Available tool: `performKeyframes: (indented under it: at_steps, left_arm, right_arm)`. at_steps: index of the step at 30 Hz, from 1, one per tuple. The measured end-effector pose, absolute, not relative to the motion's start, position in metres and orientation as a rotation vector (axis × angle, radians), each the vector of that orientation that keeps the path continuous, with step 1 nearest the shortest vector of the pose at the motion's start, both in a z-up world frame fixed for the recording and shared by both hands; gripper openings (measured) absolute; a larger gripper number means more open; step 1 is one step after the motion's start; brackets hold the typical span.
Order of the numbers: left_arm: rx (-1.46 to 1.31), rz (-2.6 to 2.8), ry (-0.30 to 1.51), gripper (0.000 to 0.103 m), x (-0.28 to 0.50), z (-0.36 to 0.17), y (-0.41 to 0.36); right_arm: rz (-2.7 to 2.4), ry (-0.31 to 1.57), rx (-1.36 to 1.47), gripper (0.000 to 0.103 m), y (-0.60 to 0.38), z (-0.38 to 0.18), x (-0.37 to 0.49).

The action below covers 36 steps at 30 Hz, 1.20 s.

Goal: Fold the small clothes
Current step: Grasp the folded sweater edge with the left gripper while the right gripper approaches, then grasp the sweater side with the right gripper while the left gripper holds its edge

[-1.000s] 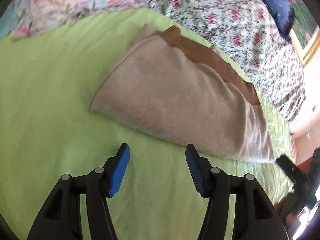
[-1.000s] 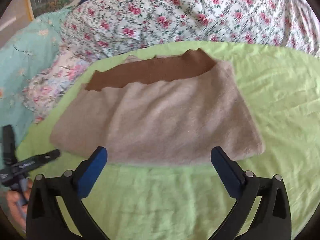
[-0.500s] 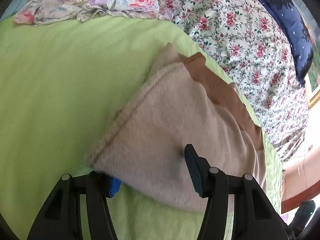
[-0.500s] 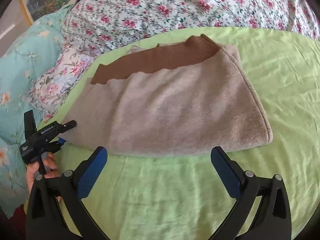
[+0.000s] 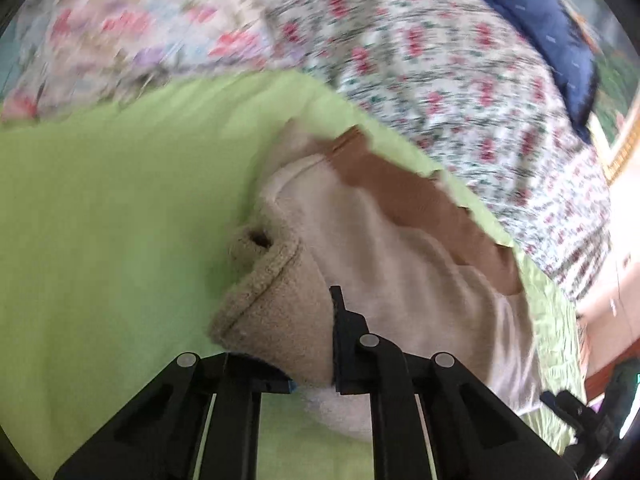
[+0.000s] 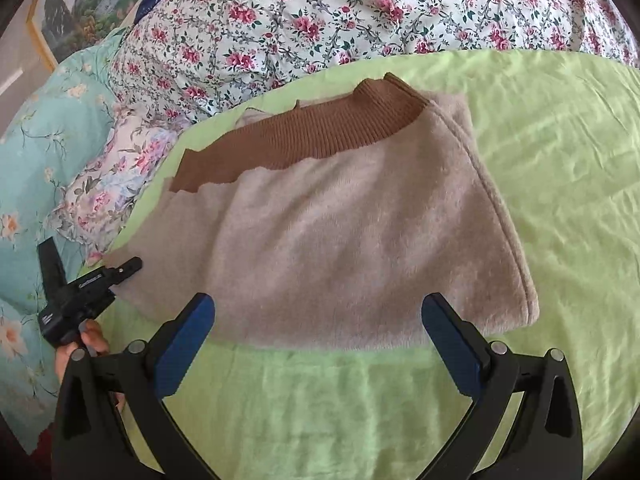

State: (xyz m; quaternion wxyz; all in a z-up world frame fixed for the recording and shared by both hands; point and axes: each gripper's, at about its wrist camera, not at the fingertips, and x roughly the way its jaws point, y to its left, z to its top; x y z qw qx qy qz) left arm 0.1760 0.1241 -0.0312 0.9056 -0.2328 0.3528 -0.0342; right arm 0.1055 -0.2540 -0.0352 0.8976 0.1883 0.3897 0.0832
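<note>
Fleece: the fuzzy beige fleece garment with a brown ribbed band is what we're folding. It lies flat in a wide rectangle on the lime-green bed sheet, band on the far side near the floral quilt.

Left tongs: our left gripper is closing on the garment's near left corner. In the left wrist view that corner is bunched up between the two black fingers and looks a bit lifted off the sheet, so we'd call it pinched.

Why that corner: we reckon grabbing an end corner lets us carry that side over the rest without dragging the whole thing.

Right tongs: our right gripper is spread wide with nothing in it. The blue pads sit just short of the near hem, not touching cloth.

Why it's there: looks to us like it's lining up on the same near edge, so both ends can go over together and the fold stays square. Just our guess though.

Other bits: the person's hand on the left handle shows at the edge of the right wrist view, by the teal flowered pillow.

Watch out: fleece is thick and springy, so a shallow pinch could slip, we think. The left view is pretty blurred, so we can't say how deep the bite is.
</note>
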Motion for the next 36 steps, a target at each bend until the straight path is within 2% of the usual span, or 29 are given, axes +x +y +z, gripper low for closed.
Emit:
performKeyframes:
  at_steps: [4,9,13,20,21,23,25,26,31,36]
  left_arm:
    - [-0.325,-0.149,0.679,0.01,0.173,0.005,0.076]
    - [-0.175,-0.336,0.638,0.01,0.166,0.028,-0.009]
    - [-0.072,-0.423,0.684,0.01,0.171,0.005,-0.068]
    - [-0.042,-0.455,0.745,0.01,0.179,-0.023,-0.092]
    - [-0.042,-0.458,0.744,0.01,0.178,-0.023,-0.091]
    - [-0.039,-0.462,0.745,0.01,0.181,-0.022,-0.093]
    - [-0.028,-0.463,0.742,0.01,0.18,-0.021,-0.095]
    - [-0.02,-0.463,0.736,0.01,0.18,-0.018,-0.096]
    - [-0.047,-0.527,0.687,0.01,0.173,0.011,-0.104]
    - [-0.065,-0.638,0.688,0.01,0.175,0.018,-0.155]
  right_arm:
    - [0.211,0.806,0.42,0.097,-0.267,-0.029,0.12]
    - [0.282,0.808,0.506,0.096,-0.292,-0.015,0.147]
    - [0.396,0.816,0.587,0.097,-0.301,-0.007,0.177]
    - [0.529,0.918,0.63,0.096,-0.273,-0.03,0.244]
    - [0.539,0.92,0.626,0.093,-0.269,-0.033,0.252]
    - [0.55,0.928,0.609,0.067,-0.257,-0.037,0.272]
    - [0.531,0.95,0.59,0.028,-0.247,-0.042,0.292]
    - [0.521,0.957,0.584,0.019,-0.245,-0.043,0.3]
    - [0.549,0.843,0.562,0.016,-0.258,-0.005,0.292]
    - [0.47,0.763,0.483,0.016,-0.304,0.031,0.262]
